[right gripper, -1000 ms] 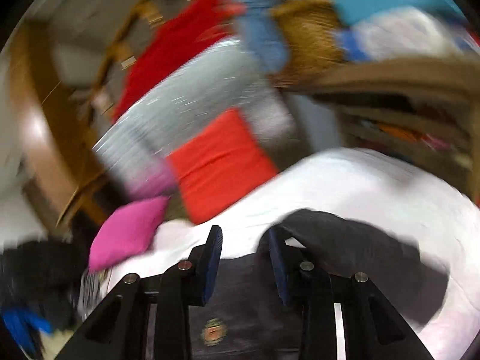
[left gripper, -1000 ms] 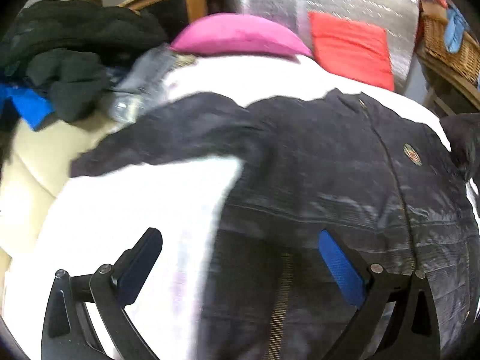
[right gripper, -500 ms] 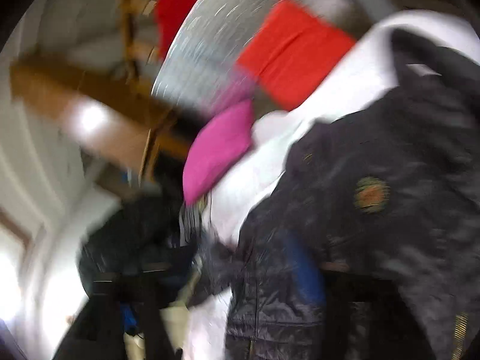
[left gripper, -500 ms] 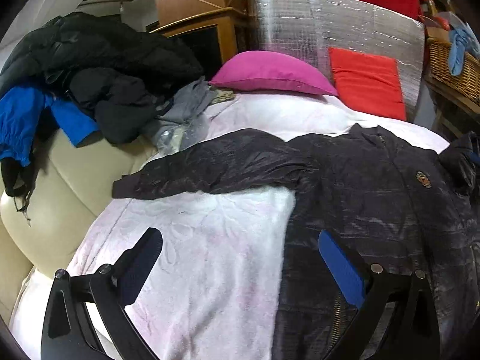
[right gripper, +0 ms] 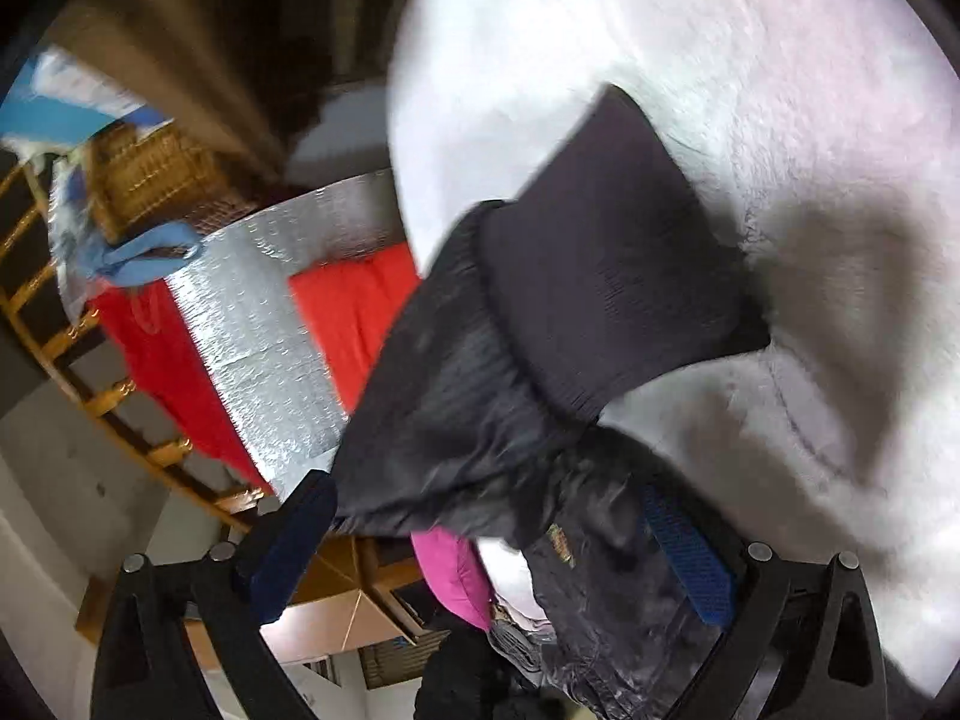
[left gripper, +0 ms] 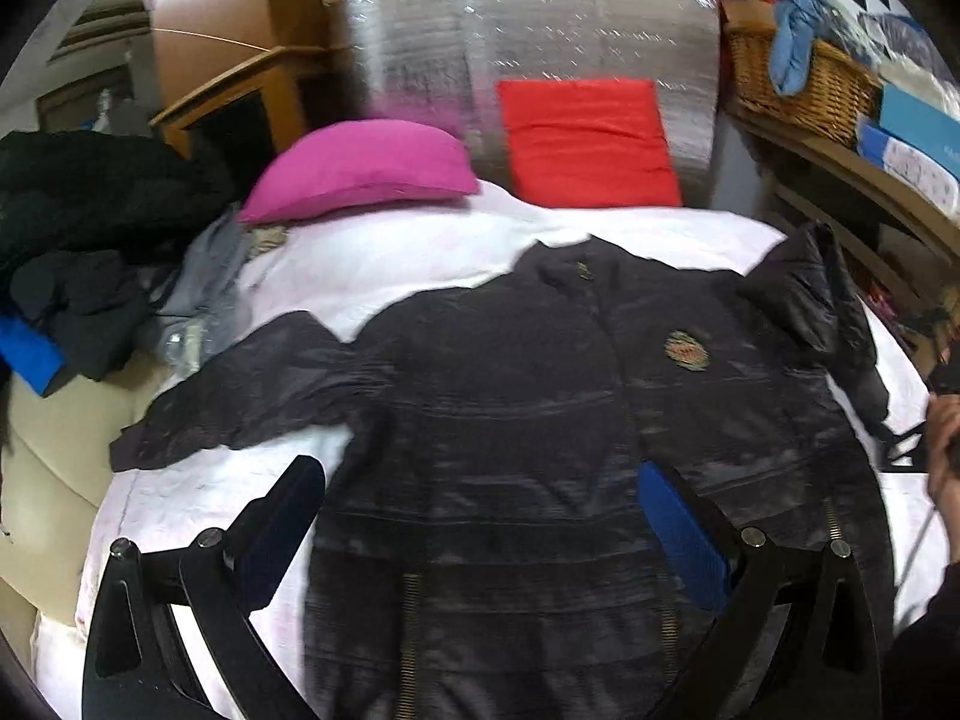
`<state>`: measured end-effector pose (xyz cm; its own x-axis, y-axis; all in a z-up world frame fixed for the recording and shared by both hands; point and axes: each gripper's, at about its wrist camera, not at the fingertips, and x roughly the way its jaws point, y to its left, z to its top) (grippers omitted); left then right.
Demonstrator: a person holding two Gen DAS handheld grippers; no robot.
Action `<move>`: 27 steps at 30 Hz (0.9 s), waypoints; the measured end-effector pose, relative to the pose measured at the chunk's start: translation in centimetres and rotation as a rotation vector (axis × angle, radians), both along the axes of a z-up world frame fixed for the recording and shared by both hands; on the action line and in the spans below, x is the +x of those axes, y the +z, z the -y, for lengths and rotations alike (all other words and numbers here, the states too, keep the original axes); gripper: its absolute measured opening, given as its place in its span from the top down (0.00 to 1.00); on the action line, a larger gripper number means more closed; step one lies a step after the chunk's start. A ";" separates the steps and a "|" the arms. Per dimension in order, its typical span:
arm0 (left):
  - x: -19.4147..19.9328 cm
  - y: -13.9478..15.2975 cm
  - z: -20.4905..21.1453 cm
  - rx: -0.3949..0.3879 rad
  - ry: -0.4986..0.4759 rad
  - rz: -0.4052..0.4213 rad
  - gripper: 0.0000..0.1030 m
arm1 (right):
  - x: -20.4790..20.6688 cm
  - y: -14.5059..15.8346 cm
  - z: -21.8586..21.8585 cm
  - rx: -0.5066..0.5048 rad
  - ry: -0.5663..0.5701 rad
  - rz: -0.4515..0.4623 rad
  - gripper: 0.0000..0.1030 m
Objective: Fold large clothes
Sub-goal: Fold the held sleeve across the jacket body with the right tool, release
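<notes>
A large black quilted jacket [left gripper: 540,408] with a chest badge lies front up on the white bedspread [left gripper: 420,240]. Its left sleeve [left gripper: 240,396] stretches out flat; its right sleeve [left gripper: 804,300] is bunched up at the bed's right side. My left gripper [left gripper: 480,528] is open above the jacket's hem, holding nothing. My right gripper [right gripper: 486,546] is open, rolled sideways just above the bunched sleeve and its ribbed cuff [right gripper: 612,276], which lies between the jaws without being clamped.
A pink pillow [left gripper: 366,168] and a red cushion [left gripper: 588,144] lie at the bed's head against a silver foil panel [left gripper: 540,42]. A pile of dark clothes [left gripper: 78,240] sits left on a cream chair. A wicker basket [left gripper: 798,78] stands on shelves at right.
My left gripper has swung right and now faces the jacket squarely. My right gripper has opened, rolled over and come down onto the right sleeve's cuff.
</notes>
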<state>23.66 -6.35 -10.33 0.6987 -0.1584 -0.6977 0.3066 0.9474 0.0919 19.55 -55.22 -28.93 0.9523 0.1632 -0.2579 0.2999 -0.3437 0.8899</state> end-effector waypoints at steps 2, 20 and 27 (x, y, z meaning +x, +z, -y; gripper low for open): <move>-0.1 0.1 2.3 0.036 -0.024 -0.017 0.00 | 1.4 -0.3 0.1 -0.038 0.016 -0.048 0.00; -4.0 3.3 12.2 0.002 -0.171 0.095 0.00 | 0.3 7.8 2.9 -0.658 0.088 -0.149 0.62; -4.6 3.5 7.5 -0.052 -0.141 0.101 0.00 | -0.6 16.6 -0.4 -0.949 0.092 -0.116 0.62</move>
